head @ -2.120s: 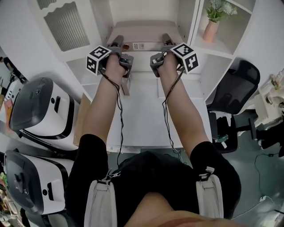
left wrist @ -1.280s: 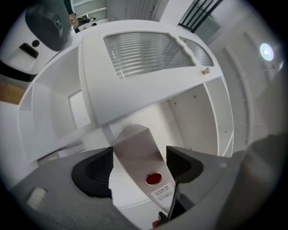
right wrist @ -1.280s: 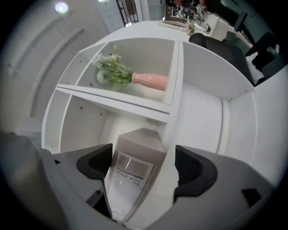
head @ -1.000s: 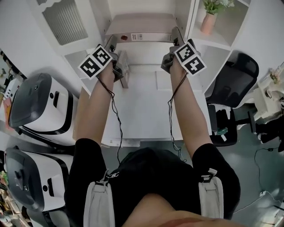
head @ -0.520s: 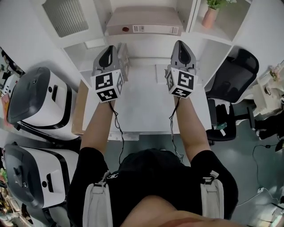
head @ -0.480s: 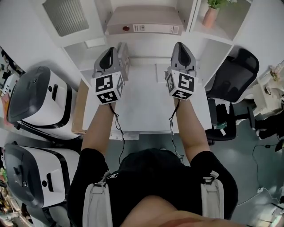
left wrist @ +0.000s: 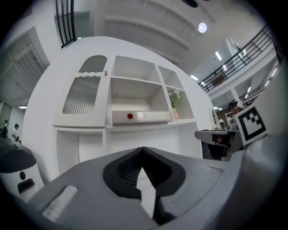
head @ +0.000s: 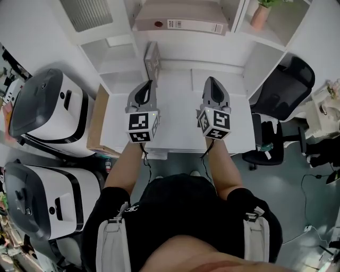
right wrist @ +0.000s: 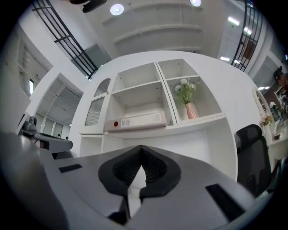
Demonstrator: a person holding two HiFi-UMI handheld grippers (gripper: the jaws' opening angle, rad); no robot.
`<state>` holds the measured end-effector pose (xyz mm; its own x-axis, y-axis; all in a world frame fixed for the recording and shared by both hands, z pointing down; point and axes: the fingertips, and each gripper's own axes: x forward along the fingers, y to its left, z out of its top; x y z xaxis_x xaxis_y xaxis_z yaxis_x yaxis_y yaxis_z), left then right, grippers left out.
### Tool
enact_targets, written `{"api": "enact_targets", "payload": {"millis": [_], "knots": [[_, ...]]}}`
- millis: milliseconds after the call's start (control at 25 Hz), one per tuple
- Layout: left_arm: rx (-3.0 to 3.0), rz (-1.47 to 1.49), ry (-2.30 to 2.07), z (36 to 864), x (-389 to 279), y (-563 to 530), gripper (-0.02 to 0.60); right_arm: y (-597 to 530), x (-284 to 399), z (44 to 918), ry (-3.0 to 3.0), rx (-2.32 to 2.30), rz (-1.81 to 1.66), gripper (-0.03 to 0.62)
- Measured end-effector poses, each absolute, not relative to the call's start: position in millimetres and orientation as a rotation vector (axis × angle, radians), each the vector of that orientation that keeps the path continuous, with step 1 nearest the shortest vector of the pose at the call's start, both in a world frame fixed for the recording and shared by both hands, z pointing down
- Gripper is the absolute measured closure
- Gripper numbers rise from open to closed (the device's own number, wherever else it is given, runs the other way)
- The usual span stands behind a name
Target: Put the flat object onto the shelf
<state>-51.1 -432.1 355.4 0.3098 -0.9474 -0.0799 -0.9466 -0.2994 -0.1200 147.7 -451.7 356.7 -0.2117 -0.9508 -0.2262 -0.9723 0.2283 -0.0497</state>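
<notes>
Black office chair (head: 279, 87) right of white desk (head: 178, 119). Pink vase (head: 260, 17) with green plant at top right. Two white machines with dark tops (head: 45, 114) at left. Brown board (head: 95, 125) just beside desk's left edge.

Ahead of me the desk (head: 175, 122) lies open up to the shelf unit (head: 202, 53). A slim box (head: 152, 59) stands at its back left. The binder (head: 180, 24) covers the middle compartment's floor; a vase (head: 260, 16) occupies the right compartment.
</notes>
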Motion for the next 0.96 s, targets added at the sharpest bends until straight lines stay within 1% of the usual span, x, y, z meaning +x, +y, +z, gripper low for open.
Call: {"api": "enact_targets", "payload": {"millis": [240,960], "knots": [[-2.479,-0.028,1.791,380,-47,-427,0.565,-445,141,375,2.33,-1.814,0.116,0.595],[-2.48,-0.034,1.846,380,-49,-420,0.565,-442,135,381,2.375,-1.773,0.096,0.595]]}}
